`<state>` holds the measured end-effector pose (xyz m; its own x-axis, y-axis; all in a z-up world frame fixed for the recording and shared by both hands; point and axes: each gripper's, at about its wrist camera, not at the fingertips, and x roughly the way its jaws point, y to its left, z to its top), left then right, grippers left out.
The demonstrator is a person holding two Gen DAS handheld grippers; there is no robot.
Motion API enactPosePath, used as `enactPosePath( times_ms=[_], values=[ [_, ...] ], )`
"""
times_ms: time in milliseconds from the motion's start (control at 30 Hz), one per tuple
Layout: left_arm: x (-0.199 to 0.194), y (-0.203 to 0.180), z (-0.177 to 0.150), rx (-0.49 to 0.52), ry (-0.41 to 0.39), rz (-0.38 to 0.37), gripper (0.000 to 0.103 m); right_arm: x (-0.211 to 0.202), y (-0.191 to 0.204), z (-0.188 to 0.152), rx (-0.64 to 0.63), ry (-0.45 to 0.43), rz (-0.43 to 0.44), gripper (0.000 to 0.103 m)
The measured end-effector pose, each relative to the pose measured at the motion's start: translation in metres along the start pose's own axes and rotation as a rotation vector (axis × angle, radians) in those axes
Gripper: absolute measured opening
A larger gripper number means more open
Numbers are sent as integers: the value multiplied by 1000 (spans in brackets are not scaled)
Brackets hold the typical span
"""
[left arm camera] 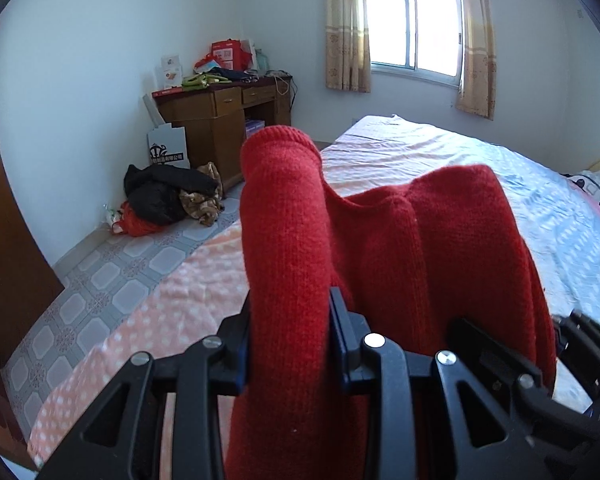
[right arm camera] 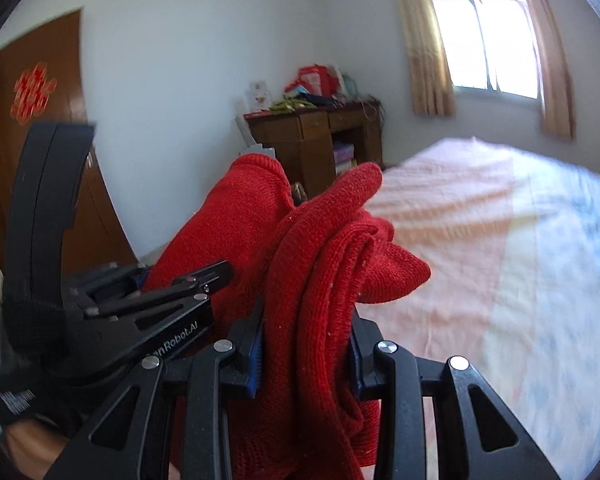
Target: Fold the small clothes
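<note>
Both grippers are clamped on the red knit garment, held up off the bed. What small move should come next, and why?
Probably lower it onto the bed and spread it flat. The left gripper and right gripper each pinch a bunched wad of the red knit garment close together in the air, so no clean fold line exists yet.

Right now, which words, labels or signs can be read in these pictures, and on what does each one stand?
"nRobot.AI", start hidden: on the left gripper body.
Chinese characters under a logo: on the white cardboard box, too small to read.
Red paper sign on the door: blurred.
Print on the red bags: unreadable.
</note>
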<state>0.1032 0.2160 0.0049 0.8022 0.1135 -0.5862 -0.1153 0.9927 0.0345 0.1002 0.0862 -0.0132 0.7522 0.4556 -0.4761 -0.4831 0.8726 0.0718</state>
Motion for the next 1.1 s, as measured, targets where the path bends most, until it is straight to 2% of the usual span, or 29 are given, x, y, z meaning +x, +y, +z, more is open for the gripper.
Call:
enactPosePath(
  times_ms=[67, 233, 300, 367, 500, 533, 567, 600, 700, 767, 833, 967, 1100],
  values=[
    [17, 1, -2, 15, 4, 3, 33, 23, -4, -4, -36, 14, -18, 34],
    [60, 2, -14, 37, 81, 26, 33, 80, -34, -18, 26, 117, -40, 34],
    [67, 7, -18, 19, 94, 32, 35, 96, -47, -28, 63, 161, -47, 34],
    [73, 15, -20, -33, 119, 23, 40, 110, -62, -37, 124, 209, -27, 34],
    [75, 25, -19, -119, 128, -10, 55, 121, -89, -40, 282, 237, 59, 37],
    [78, 29, -18, -153, 136, -10, 67, 123, -96, -42, 314, 241, 71, 41],
    [80, 35, -19, -190, 146, -6, 74, 124, -98, -45, 339, 247, 78, 48],
    [84, 44, -20, -246, 168, -11, 85, 126, -104, -47, 372, 252, 96, 49],
    [89, 55, -22, -327, 219, -75, 89, 124, -104, -50, 372, 255, 93, 50],
    [79, 49, -20, -267, 232, -49, 89, 117, -95, -50, 331, 260, 56, 51],
    [60, 43, -21, -219, 204, -14, 89, 105, -91, -48, 304, 251, 25, 52],
    [9, 35, -31, -152, 108, 55, 88, 56, -64, -43, 147, 166, -135, 52],
    [-23, 23, -51, -93, 75, 69, 88, 20, -44, -40, 105, 119, -216, 52]
  ],
)
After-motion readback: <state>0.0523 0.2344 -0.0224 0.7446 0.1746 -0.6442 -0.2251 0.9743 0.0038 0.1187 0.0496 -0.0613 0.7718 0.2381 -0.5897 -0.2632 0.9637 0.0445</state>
